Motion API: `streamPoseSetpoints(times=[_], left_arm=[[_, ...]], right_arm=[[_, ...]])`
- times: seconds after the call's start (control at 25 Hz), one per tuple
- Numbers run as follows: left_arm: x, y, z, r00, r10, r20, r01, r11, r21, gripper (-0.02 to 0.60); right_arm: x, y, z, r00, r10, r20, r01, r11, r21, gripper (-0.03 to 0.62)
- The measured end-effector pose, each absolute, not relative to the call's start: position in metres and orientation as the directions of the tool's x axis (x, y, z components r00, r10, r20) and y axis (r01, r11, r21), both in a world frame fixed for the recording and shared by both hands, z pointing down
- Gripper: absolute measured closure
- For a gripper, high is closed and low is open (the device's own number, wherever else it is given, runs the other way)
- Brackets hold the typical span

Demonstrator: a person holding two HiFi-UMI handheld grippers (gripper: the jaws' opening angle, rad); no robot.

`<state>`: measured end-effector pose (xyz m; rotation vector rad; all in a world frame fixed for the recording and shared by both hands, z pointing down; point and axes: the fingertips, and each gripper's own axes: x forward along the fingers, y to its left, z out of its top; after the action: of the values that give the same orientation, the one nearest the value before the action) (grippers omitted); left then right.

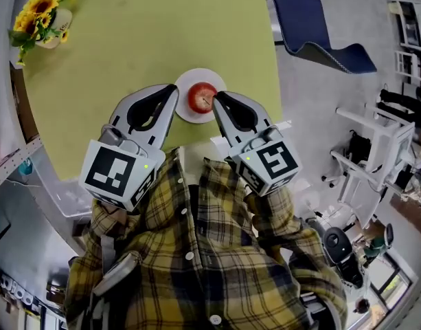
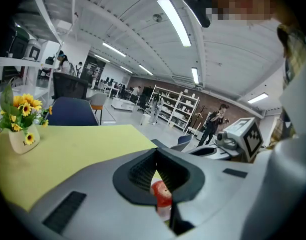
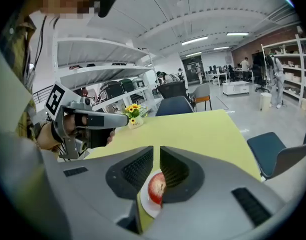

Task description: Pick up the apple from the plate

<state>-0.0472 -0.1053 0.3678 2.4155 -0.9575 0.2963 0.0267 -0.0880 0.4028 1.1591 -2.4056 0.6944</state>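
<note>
The left tool [image 1: 174, 92] and right tool [image 1: 216, 97], each with jaws pressed together on nothing, flank the apple [image 1: 202, 97] sitting on its plate [image 1: 185, 113] at the counter [image 1: 141, 33] edge, probably lining up a grasp.

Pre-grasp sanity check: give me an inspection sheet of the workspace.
Surface: yellow-green table, no spills seen.
Job's things: red apple sits on the white plate near the table's front edge; not held.
Clutter: vase of sunflowers at a far corner, well away from the plate.
Grippers: left gripper shut, empty, tip by the plate's left rim; right gripper shut, empty, tip right beside the apple; cannot tell whether it touches the apple.
Cables: nothing seen on the table.
Surroundings: blue chair off the table's right side; shelving and people in the background.
</note>
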Motion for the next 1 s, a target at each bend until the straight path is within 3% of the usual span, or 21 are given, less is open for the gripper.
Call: streamPoseSetpoints(times=[0.64,1.0], left_arm=[[-0.031,-0.108,0.400,0.720,-0.545,0.429,-0.692,-0.609,0.387,0.574],[-0.026,-0.104,0.422,0.709,-0.525,0.470,-0.702,-0.583,0.409,0.574]], right_arm=[[0.020,-0.075,0.451,-0.642,-0.494,0.587,-0.728,0.634,-0.262,0.308],[0.023,-0.076,0.487,-0.631,-0.435,0.642,-0.709,0.659,-0.250,0.236]])
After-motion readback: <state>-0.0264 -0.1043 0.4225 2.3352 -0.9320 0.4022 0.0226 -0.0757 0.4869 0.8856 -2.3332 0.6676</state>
